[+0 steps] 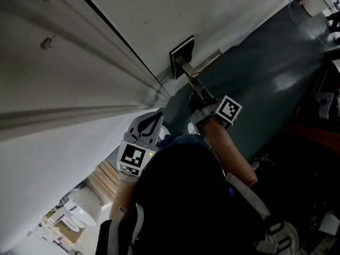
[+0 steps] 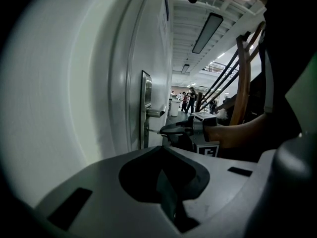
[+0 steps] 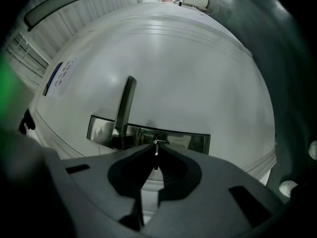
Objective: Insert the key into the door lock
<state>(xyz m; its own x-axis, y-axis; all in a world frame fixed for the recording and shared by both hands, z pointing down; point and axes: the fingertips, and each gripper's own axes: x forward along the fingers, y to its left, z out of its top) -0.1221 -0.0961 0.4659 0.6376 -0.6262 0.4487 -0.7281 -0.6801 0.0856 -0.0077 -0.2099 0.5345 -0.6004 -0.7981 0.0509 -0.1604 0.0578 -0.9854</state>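
Observation:
A steel lock plate [image 1: 180,56] with a lever handle [image 1: 206,61] is fixed to the white door [image 1: 79,47]. My right gripper [image 1: 197,90] is shut on a small metal key [image 3: 156,149] held just under the handle. In the left gripper view the key [image 2: 151,131] reaches sideways to the lock plate [image 2: 145,114]; whether its tip is inside the keyhole cannot be told. In the right gripper view the lock plate [image 3: 148,134] and the handle [image 3: 125,110] fill the middle, close ahead. My left gripper [image 1: 154,117] hangs back beside the door, shut and empty.
A dark green floor [image 1: 260,73] runs along the door's right. A white toilet [image 1: 85,203] and wooden slats [image 1: 103,177] show at the lower left. A blue sign [image 3: 57,76] is on the door. Distant people [image 2: 188,99] stand in a lit hall.

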